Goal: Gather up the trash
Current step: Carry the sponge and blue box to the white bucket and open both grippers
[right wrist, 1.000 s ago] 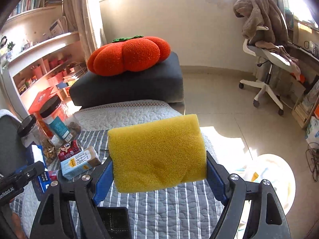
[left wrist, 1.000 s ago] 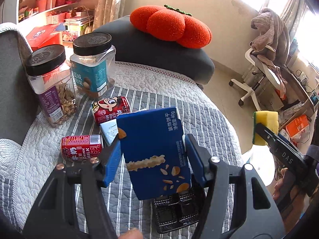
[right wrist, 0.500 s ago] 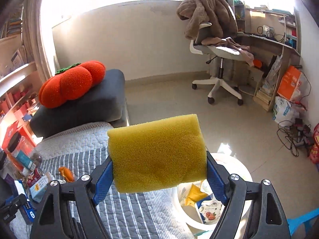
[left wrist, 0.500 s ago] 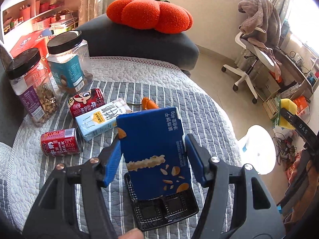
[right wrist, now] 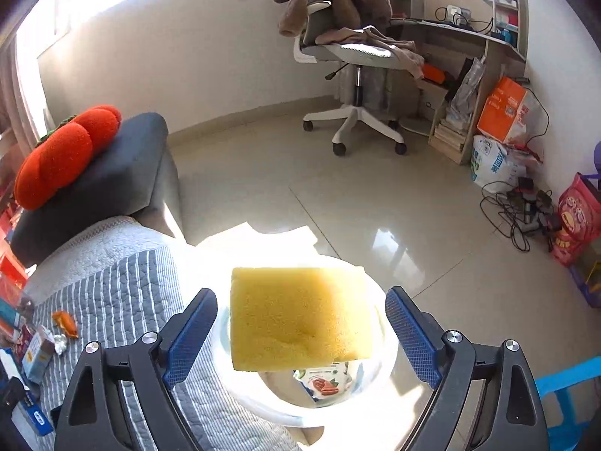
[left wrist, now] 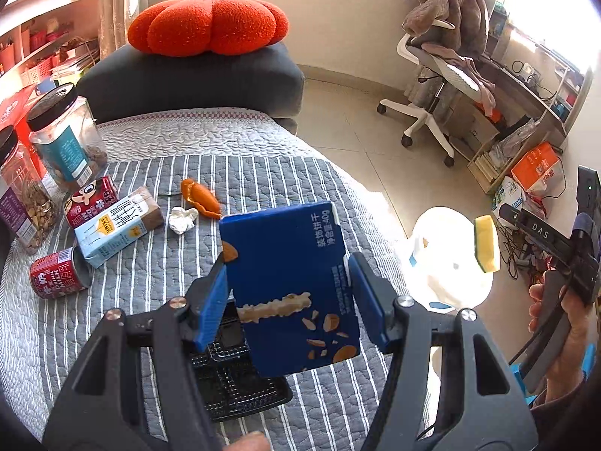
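A grey striped quilted cover (left wrist: 150,270) carries two black-lidded clear plastic jars (left wrist: 67,139), red drink cans (left wrist: 58,277), a pale blue milk carton (left wrist: 112,225), a crumpled white paper (left wrist: 183,218) and an orange peel (left wrist: 199,197). The left gripper (left wrist: 287,297) has its jaws clamped on a dark blue cardboard biscuit box (left wrist: 289,285) above a black plastic tray (left wrist: 240,387). Further right, on the glossy tiled floor (right wrist: 375,195), stands a white round waste bin (right wrist: 263,398). Over it the right gripper (right wrist: 300,323) has its jaws opening, clear of the yellow sponge (right wrist: 296,315) between them. A white office chair (right wrist: 357,75) stands beyond.
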Demonstrator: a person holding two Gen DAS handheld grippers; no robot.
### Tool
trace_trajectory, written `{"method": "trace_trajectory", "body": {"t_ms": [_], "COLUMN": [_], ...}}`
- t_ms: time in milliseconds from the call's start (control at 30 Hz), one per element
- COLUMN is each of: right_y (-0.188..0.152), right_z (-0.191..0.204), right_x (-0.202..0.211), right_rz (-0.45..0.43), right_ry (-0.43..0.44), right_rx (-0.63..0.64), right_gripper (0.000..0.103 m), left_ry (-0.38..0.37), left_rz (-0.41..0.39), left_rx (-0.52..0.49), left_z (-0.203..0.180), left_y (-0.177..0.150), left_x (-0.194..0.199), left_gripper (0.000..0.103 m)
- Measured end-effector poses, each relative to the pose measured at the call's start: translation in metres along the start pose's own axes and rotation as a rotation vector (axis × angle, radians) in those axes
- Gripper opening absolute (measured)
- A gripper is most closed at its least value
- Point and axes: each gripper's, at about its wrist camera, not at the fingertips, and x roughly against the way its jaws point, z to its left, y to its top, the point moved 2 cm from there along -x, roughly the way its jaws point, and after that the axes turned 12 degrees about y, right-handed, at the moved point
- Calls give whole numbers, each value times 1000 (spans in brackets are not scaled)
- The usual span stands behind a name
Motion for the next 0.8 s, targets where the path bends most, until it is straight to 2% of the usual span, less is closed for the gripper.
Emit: {"method": "trace_trajectory", "body": {"t_ms": [33, 167, 433, 633, 800], "right_y": [1, 9, 20, 22, 21], "right_z": [-6, -28, -80, -121, -148], "right_x": [4, 20, 48, 64, 71], "right_rz": [-12, -51, -116, -142, -152], "right_ry": [-1, 1, -40, -71, -113], "right_rx": [-8, -46, -133, -203, -238], "right_gripper": [103, 103, 103, 103, 103], "left_ry": [-10, -75, -152, -172, -183], "left_rz": [0, 27, 7, 5, 13], "left_rx": [0, 9, -70, -151, -199], "left_z": [-7, -44, -134, -192, -225], "left_y": [0, 6, 29, 36, 36], "left_x": [0, -7, -8, -18, -28], "left_gripper": [63, 63, 64, 64, 63]}}
